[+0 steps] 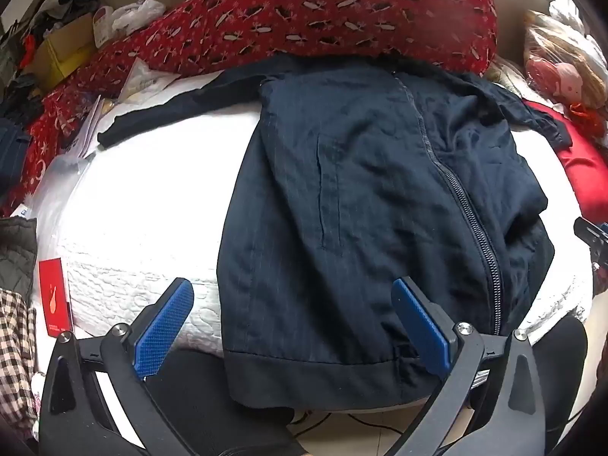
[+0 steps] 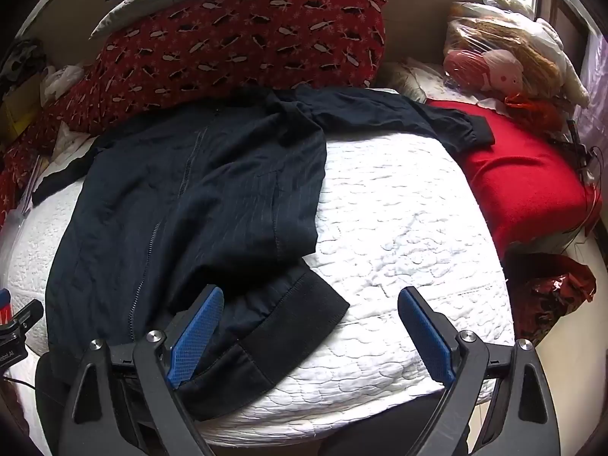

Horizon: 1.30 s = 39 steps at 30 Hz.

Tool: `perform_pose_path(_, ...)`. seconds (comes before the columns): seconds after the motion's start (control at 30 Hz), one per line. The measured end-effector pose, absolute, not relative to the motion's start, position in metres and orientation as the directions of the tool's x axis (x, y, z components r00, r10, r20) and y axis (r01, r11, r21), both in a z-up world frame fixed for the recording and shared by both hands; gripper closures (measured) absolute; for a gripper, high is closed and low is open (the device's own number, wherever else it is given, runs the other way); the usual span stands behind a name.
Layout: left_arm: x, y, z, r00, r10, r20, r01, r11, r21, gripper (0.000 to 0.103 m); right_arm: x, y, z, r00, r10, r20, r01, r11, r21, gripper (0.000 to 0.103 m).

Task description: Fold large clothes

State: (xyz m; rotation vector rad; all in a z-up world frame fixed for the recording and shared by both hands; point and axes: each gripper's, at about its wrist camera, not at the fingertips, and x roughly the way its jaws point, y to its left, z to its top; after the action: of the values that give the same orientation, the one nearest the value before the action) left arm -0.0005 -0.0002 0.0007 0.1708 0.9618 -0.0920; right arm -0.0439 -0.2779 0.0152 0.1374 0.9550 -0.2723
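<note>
Jacket (image 1: 342,197), dark navy, lies spread front-up on the white quilted bed (image 1: 144,197), zipper (image 1: 467,205) closed and running from collar to hem. Hem band sits at the near edge of the bed; collar end reaches the red patterned pillow (image 1: 304,11) at the far side. One sleeve (image 1: 159,117) stretches out flat to the left in the left wrist view. The other sleeve (image 2: 437,117) stretches right in the right wrist view, its cuff resting on a red blanket (image 2: 524,178).

Left tool (image 1: 292,323): jaws wide, nothing between the pads. Hangs over the jacket's near left hem corner, one blue pad over bare bed, the other over the fabric; contact cannot be told.

Right tool (image 2: 311,326): jaws wide, holding nothing. Hangs over the near right hem corner, left pad over the jacket, right pad over bare bed.

Surroundings: bagged plush toy (image 2: 494,64) beyond the blanket; cardboard box (image 1: 60,53) and loose clutter at the far left of the bed.
</note>
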Motion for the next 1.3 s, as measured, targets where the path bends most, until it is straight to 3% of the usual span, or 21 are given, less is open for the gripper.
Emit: perform_pose_path(1.3,-0.01,-0.02,0.011,0.554,-0.077,-0.829,0.236,0.969,0.068,0.0,-0.059,-0.288,0.025,0.588,-0.185,-0.788,0.296,0.955,-0.003,0.009)
